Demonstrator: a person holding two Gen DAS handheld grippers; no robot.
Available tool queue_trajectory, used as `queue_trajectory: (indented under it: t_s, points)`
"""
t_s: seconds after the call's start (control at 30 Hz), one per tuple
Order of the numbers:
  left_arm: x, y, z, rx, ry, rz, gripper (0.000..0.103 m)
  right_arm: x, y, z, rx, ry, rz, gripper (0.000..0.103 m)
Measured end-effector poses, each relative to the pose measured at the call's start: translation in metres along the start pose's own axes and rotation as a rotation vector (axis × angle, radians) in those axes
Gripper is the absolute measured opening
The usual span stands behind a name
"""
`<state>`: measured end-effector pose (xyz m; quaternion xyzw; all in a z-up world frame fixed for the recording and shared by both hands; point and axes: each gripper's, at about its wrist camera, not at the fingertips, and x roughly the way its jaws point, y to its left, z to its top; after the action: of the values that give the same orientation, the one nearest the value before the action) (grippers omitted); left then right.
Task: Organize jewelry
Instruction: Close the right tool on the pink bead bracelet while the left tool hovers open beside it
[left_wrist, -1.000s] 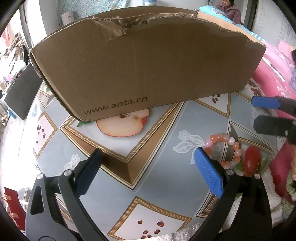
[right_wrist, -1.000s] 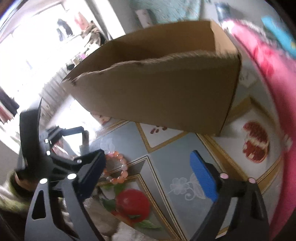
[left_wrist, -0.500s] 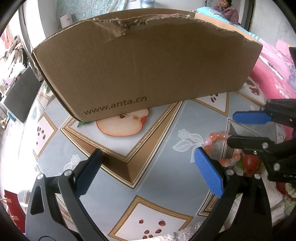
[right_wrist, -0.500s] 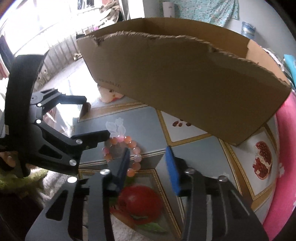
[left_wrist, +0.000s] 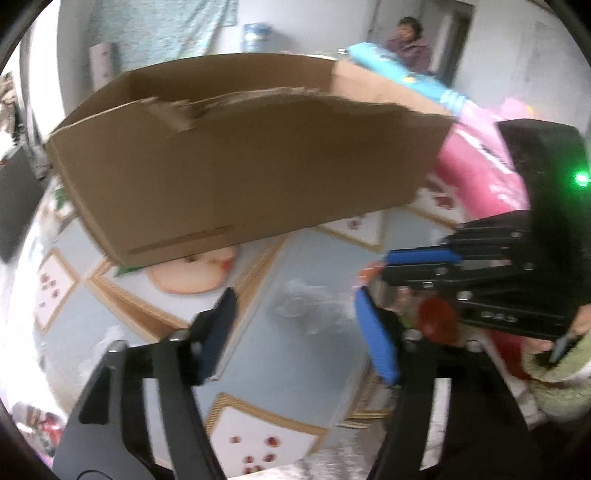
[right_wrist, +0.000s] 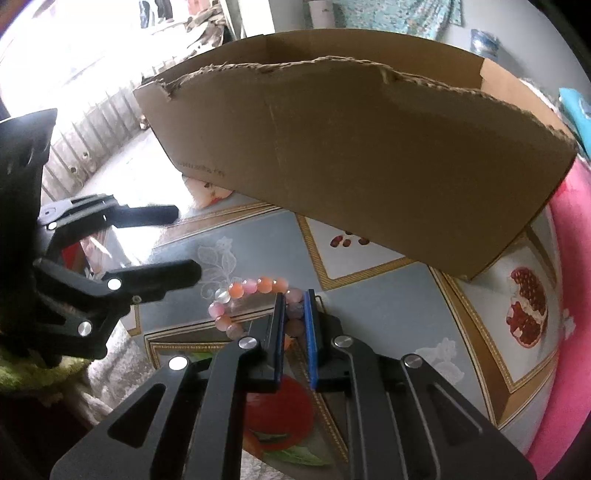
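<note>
Right gripper jaws now pinching bead bracelet, left gripper jaws spread

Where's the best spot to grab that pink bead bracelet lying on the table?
Across one stretch of the bead ring, coming from the near side, fingers straddling the beads. The bracelet lies flat as an open loop, so one finger fits inside, one outside. The right claw appears to be pinching its right side just so.
</note>
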<state>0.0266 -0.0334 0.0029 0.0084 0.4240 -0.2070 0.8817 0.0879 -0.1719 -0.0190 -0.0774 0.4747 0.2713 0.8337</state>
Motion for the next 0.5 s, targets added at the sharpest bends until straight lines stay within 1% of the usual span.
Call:
queue_trajectory:
  t_s: [0.07,0.1,0.13,0.27,0.33,0.4,0.43,0.47,0.5]
  points:
    - [0.001,-0.005,-0.001,0.016,0.003,-0.043,0.045,-0.001,-0.001,0.0,0.004,-0.002,-0.001,0.01]
    - [0.003,-0.008,-0.002,0.032,0.01,-0.062,0.043,-0.002,-0.001,-0.001,0.006,-0.003,-0.001,0.01]
    - [0.004,-0.014,-0.003,0.045,0.018,-0.067,0.038,-0.002,-0.001,-0.001,0.008,-0.004,-0.001,0.01]
    - [0.016,-0.018,-0.001,0.083,0.057,-0.075,0.024,0.0,-0.001,0.0,0.016,-0.01,0.004,0.01]
    - [0.018,-0.018,0.002,0.094,0.065,-0.064,0.022,-0.001,-0.005,-0.003,0.021,-0.014,0.009,0.01]
    - [0.019,-0.018,0.002,0.099,0.066,-0.058,0.018,-0.002,-0.007,-0.004,0.025,-0.019,0.013,0.01]
    - [0.02,-0.018,0.002,0.1,0.069,-0.052,0.01,-0.002,-0.008,-0.005,0.027,-0.021,0.015,0.01]
    - [0.02,-0.018,0.004,0.099,0.072,-0.055,0.008,-0.003,-0.008,-0.006,0.03,-0.023,0.017,0.01]
    - [0.02,-0.017,0.004,0.095,0.074,-0.06,0.008,-0.004,-0.009,-0.006,0.031,-0.025,0.02,0.01]
